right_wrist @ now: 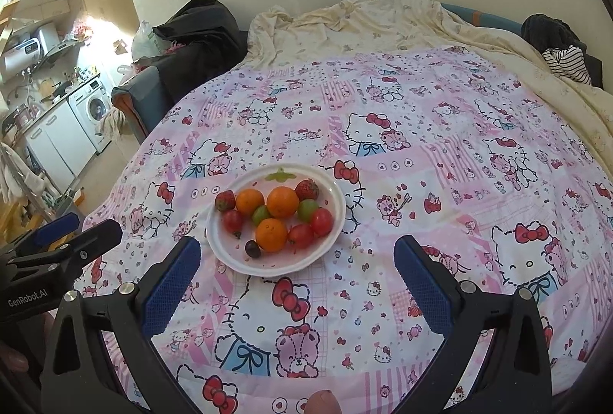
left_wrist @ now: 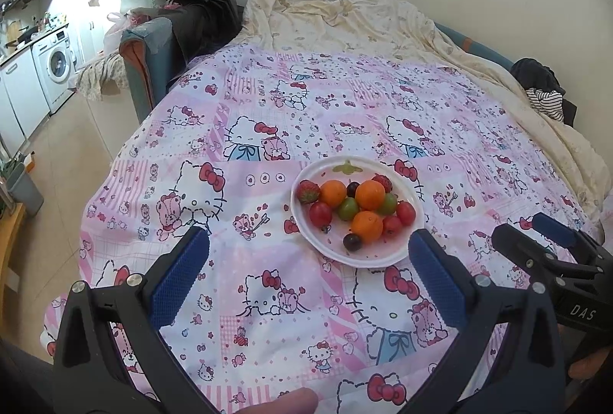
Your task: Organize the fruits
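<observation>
The plate (left_wrist: 408, 241) of fruit (left_wrist: 369, 194) lies on the bed (left_wrist: 268, 115) ahead of both jaws, nearer the left gripper's (left_wrist: 308, 253) right jaw, and the right gripper's (right_wrist: 297, 257) left jaw.

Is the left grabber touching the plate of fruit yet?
Apart. In the left wrist view the left gripper is open, and pink bedcover shows between both its fingertips and the rim of the plate.
</observation>
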### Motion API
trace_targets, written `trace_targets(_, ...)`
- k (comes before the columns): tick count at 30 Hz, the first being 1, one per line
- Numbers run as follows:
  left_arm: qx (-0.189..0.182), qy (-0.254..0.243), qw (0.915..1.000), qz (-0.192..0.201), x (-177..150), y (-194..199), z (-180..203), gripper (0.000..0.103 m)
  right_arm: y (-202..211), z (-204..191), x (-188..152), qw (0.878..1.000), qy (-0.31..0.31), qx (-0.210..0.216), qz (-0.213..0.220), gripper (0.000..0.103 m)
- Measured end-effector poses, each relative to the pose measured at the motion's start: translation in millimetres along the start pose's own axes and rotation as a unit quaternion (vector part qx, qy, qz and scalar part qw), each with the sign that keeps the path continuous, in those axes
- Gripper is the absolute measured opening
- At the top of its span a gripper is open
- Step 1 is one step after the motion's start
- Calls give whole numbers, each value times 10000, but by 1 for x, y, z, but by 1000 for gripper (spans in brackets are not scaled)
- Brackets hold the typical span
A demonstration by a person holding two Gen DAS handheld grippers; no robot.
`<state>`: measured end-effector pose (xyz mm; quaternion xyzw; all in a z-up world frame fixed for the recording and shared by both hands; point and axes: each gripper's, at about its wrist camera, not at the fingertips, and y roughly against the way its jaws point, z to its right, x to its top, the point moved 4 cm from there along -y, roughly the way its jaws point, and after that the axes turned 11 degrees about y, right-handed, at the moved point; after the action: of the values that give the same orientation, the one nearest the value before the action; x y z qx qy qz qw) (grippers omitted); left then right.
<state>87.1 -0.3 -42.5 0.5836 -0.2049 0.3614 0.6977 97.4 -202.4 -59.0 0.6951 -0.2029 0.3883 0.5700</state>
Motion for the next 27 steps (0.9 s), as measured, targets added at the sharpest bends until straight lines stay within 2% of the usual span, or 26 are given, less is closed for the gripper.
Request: trace_targets(27,-8,38,10000,9,1,2,-1,103,0,1,1,10000,16,-7,4,103)
